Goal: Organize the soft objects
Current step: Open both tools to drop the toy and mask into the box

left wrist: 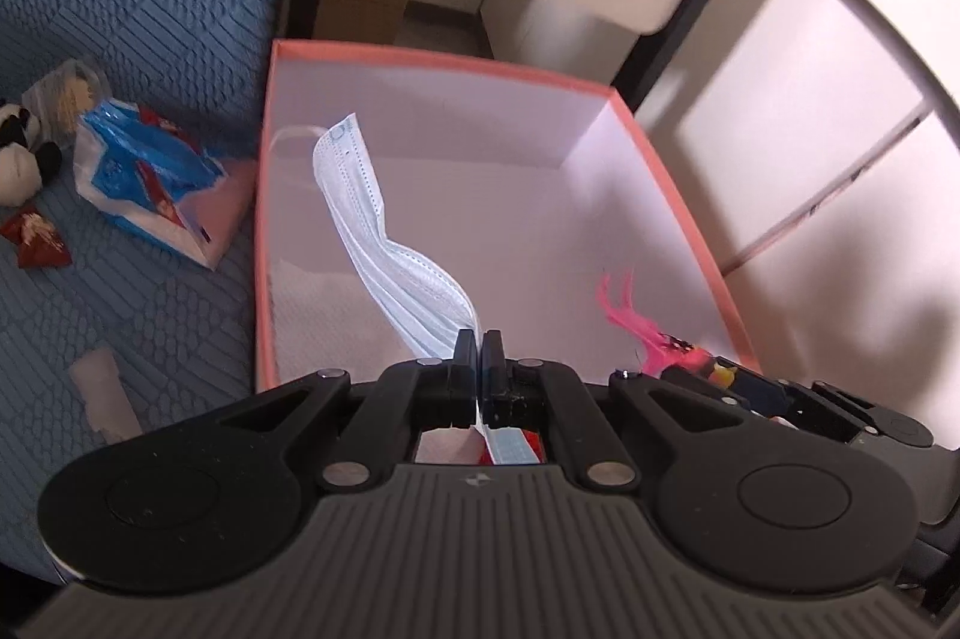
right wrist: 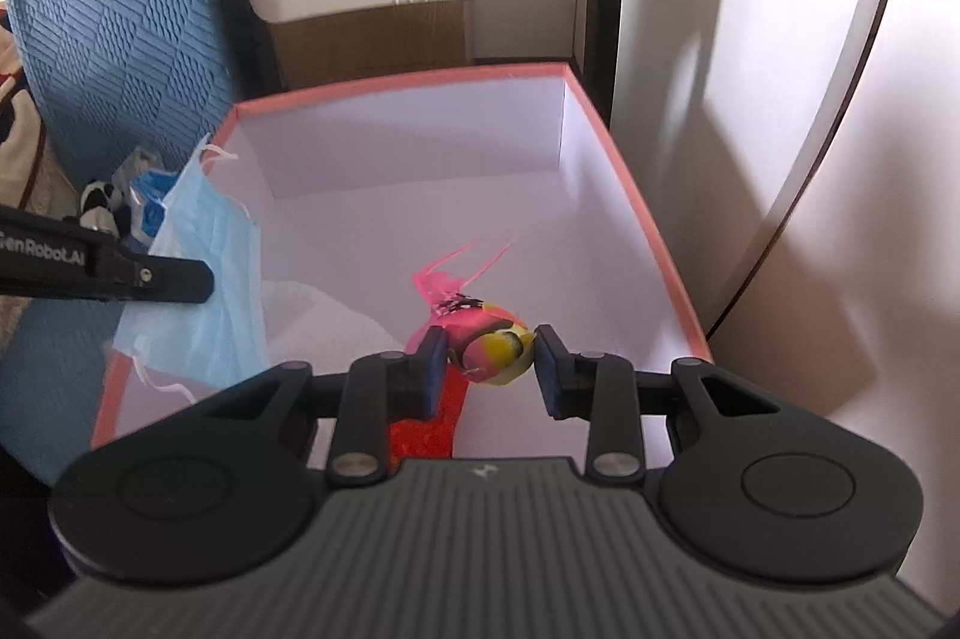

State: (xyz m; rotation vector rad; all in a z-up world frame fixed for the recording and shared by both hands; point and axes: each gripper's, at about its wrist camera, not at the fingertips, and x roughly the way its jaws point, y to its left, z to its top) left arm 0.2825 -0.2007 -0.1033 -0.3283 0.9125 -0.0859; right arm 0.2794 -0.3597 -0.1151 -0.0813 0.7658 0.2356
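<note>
Grippers both loaded as I see it: left gripper (left wrist: 478, 339) pinched flat on a blue face mask (left wrist: 384, 243) draping into the pink-rimmed box (left wrist: 690, 219), right gripper (right wrist: 489, 360) clamping a pink-and-yellow toy bird (right wrist: 489, 345) above the same box floor.

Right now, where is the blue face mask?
The blue face mask hangs from the shut left gripper over the left side of the pink-rimmed box, left of the pink toy bird.
</note>
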